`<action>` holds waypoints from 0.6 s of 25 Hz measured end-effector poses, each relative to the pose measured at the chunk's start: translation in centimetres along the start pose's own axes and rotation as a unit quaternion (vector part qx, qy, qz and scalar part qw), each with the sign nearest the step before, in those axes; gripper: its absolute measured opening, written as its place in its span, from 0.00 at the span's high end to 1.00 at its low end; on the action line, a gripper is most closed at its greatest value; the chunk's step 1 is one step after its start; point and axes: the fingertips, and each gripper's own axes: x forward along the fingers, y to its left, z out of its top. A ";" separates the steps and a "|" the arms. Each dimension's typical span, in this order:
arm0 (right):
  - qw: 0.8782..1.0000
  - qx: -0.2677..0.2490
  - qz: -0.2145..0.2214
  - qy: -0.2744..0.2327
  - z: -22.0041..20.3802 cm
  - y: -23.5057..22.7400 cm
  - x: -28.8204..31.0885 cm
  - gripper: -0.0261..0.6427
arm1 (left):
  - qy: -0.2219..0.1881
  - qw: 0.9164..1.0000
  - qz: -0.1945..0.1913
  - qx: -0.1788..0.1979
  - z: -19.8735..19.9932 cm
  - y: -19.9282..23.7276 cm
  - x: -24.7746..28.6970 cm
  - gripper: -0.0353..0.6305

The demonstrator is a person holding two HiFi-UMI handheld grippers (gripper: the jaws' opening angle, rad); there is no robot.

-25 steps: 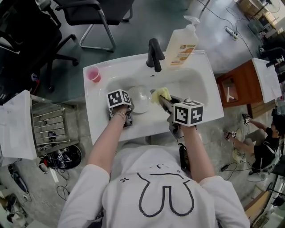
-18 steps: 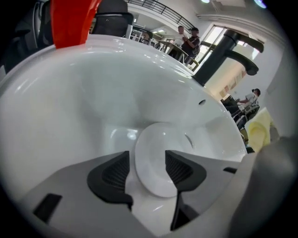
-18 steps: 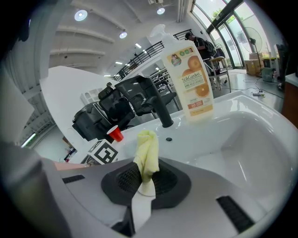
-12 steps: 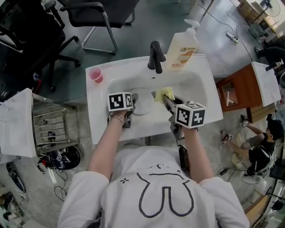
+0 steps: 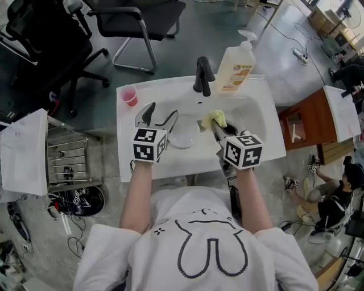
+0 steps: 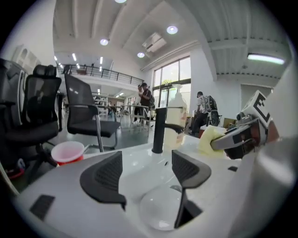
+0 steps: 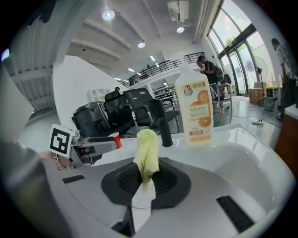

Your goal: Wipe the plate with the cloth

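The left tongs (image 5: 161, 112) stood wide, their jaws just having been opening, with nothing between them. The right tongs (image 7: 145, 179) were clamped on the yellow cloth (image 7: 146, 158), whose bunched end stuck up past the pads. The plate (image 5: 183, 132), pale and glassy, lay in the bottom of the white sink (image 5: 131, 153), between the two tongs and gripped by neither. The cloth hung just beside the plate's right edge.

The only writing that could be read was on the soap bottle (image 7: 195, 109), a pump bottle standing behind the basin. Its label showed orange slices under a name that looked like "SilkGarden"; the smaller print was too fine to read. Each of the tongs carried a cube with black-and-white square markers.

A black tap (image 5: 203, 77) rose at the back of the sink, beside the bottle, and a pink cup (image 5: 129, 95) sat on the rim at the back left corner.

Around it were a grey floor, black office chairs (image 5: 136, 17), a wire rack (image 5: 65, 159) to the left and a wooden cabinet (image 5: 298, 119) to the right. The gripper views showed a high ceiling with round lights, tall windows, a railed gallery and people standing far off.
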 end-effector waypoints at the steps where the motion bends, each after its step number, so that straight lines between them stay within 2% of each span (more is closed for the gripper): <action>1: 1.000 -0.010 -0.002 -0.006 0.3 0.2 -0.1 0.89 | -0.022 1.000 0.006 0.022 1.1 0.0 -0.7 0.46; 4: 0.998 -0.050 -0.011 -0.036 1.7 0.9 -0.8 0.89 | -0.089 0.993 0.019 0.071 4.2 -0.1 -3.0 0.46; 8: 0.990 -0.110 -0.028 -0.080 3.8 1.5 -2.1 0.89 | -0.155 0.984 0.028 0.086 7.1 -0.2 -5.7 0.49; 10: 0.986 -0.129 -0.036 -0.098 4.8 1.8 -2.6 0.89 | -0.184 0.979 0.032 0.087 8.2 -0.3 -7.0 0.69; 11: 0.984 -0.135 -0.038 -0.106 5.3 2.0 -2.9 0.89 | -0.200 0.976 0.030 0.082 8.8 -0.4 -7.6 0.89; 12: 0.983 -0.140 -0.040 -0.114 5.8 2.2 -3.2 0.89 | -0.213 0.974 0.028 0.077 9.2 -0.5 -8.1 0.93; 15: 0.978 -0.151 -0.045 -0.138 7.3 2.7 -4.3 0.89 | -0.226 0.970 0.028 0.085 10.3 -1.0 -9.2 0.93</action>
